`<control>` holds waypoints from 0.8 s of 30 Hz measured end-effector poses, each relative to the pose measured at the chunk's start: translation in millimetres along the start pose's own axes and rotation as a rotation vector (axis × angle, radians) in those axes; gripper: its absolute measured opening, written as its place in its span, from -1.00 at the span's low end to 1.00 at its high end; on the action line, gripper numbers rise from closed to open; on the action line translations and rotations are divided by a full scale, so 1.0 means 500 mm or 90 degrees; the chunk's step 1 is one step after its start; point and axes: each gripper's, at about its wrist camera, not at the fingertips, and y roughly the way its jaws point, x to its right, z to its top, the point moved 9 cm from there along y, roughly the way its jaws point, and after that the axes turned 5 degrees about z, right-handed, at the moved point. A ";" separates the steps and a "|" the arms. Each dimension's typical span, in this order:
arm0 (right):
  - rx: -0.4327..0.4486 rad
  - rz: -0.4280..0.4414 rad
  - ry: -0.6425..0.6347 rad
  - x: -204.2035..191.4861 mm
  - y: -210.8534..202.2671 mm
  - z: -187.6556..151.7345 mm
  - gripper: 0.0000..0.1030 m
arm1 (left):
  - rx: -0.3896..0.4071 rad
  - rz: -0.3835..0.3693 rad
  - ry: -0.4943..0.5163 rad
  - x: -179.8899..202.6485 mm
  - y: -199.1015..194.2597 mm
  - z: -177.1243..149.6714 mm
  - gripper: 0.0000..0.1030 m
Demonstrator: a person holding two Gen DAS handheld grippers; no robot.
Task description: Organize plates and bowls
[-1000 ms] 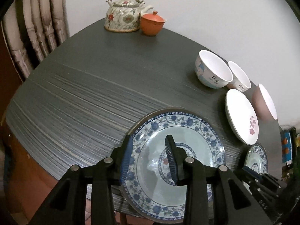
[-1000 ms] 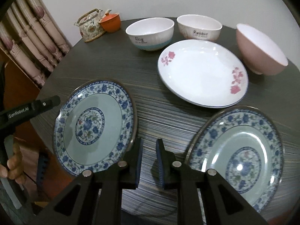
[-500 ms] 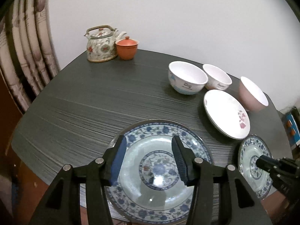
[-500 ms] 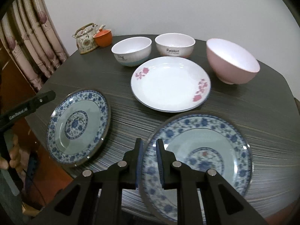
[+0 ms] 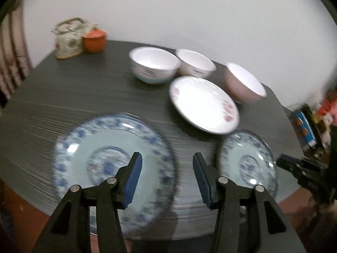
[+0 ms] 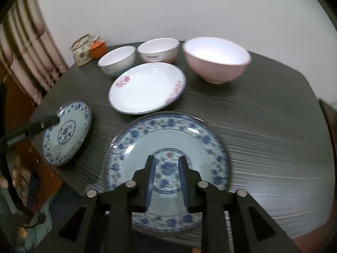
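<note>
Two blue-patterned plates lie near the front edge of the dark table (image 5: 63,97). My left gripper (image 5: 166,155) is open and hangs above the right rim of the left blue plate (image 5: 101,147), touching nothing. The right blue plate (image 5: 246,160) lies beside it. My right gripper (image 6: 167,162) hovers over the middle of that right blue plate (image 6: 134,139); its jaws are opening, with a narrow gap and nothing pinched. Behind are a white plate with pink flowers (image 6: 145,88), two white bowls (image 6: 118,61) (image 6: 158,48) and a pink bowl (image 6: 217,63).
A flowered teapot (image 5: 67,38) and an orange lidded cup (image 5: 94,40) stand at the back left corner. Curtains (image 6: 31,48) hang left of the table. Coloured boxes (image 5: 305,124) sit off the right side. A hand (image 6: 16,175) shows at the lower left.
My left jaws came off the left plate's rim, widened and swung right. My right gripper moved from the bare table between the plates to over the right plate, and its jaws parted slightly.
</note>
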 end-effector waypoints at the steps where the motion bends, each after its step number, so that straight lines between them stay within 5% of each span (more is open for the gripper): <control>1: -0.002 0.005 0.009 0.014 -0.003 0.000 -0.56 | -0.011 -0.015 0.001 0.017 0.004 -0.003 -0.10; 12: -0.043 0.123 0.193 0.153 0.011 -0.030 -0.56 | -0.149 -0.144 -0.044 0.133 0.067 -0.035 -0.13; 24: -0.070 0.152 0.245 0.190 0.053 -0.061 -0.51 | -0.241 -0.184 -0.100 0.167 0.117 -0.070 -0.13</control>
